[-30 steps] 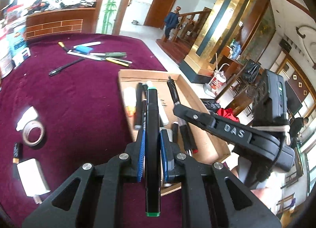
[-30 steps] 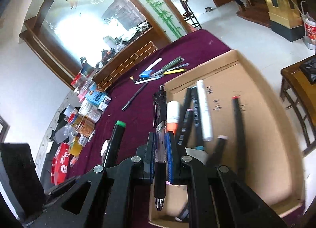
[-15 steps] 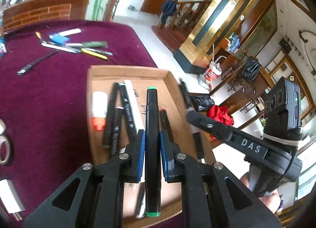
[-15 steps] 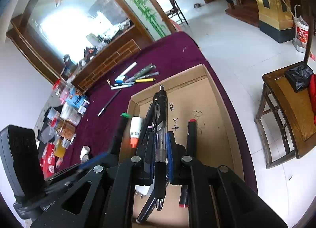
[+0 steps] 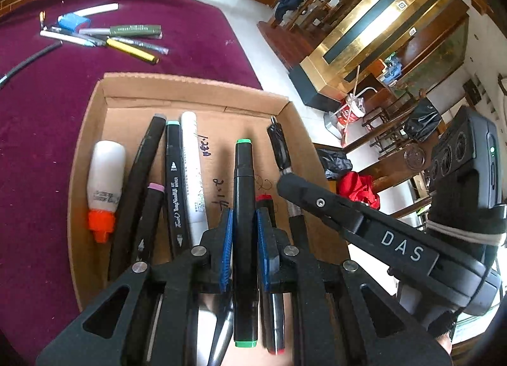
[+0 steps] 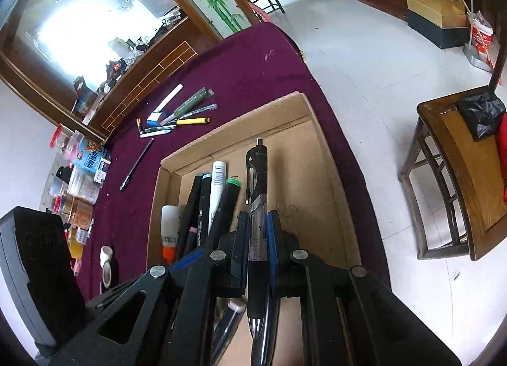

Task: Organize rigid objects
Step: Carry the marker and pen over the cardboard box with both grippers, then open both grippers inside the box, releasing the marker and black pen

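Above the cardboard tray (image 5: pixel 95 103), the left gripper (image 5: pixel 244 230) clamps a green-capped marker (image 5: pixel 243 176); the right gripper (image 6: pixel 257 233) clamps a black pen (image 6: pixel 257 176) lengthwise.

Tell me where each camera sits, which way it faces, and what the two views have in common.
Left wrist: rides on the left tool, looking forward and down along its fingers, shut on a green-capped marker, over the cardboard tray; the right tool crosses at right.
Right wrist: rides on the right tool, looking forward and down, shut on a black click pen, over the same tray; the left tool's body shows at lower left.
Shared: the tray, the glue bottle, the loose pens on the maroon tablecloth.
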The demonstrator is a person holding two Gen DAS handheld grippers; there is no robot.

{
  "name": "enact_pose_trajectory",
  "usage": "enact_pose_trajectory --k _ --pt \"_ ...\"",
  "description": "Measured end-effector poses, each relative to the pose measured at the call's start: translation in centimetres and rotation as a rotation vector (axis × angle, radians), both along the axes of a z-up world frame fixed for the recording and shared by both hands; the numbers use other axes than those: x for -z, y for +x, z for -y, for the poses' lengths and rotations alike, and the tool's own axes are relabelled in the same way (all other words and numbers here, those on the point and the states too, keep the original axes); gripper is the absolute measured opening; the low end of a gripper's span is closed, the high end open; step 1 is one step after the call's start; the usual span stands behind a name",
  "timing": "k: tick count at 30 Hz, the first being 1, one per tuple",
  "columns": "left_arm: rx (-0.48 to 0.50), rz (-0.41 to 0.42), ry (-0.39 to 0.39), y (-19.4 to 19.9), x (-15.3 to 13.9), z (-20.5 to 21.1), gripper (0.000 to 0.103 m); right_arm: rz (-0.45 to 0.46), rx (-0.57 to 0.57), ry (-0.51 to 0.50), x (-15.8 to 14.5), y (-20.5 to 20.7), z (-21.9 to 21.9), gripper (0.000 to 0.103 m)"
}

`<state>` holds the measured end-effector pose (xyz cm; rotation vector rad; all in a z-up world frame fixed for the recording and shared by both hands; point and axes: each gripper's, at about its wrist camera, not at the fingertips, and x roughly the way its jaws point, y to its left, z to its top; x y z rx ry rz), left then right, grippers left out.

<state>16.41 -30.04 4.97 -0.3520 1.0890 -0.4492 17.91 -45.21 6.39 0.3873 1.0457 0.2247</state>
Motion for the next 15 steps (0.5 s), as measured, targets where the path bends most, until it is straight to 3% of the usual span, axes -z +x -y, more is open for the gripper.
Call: enact_pose_trajectory --k 15 --pt "-0.012 -0.035 -0.013 0.5 1.7 -0.4 0.012 -0.03 0.005 -0.009 1.4 1.7 -0.8 0.01"
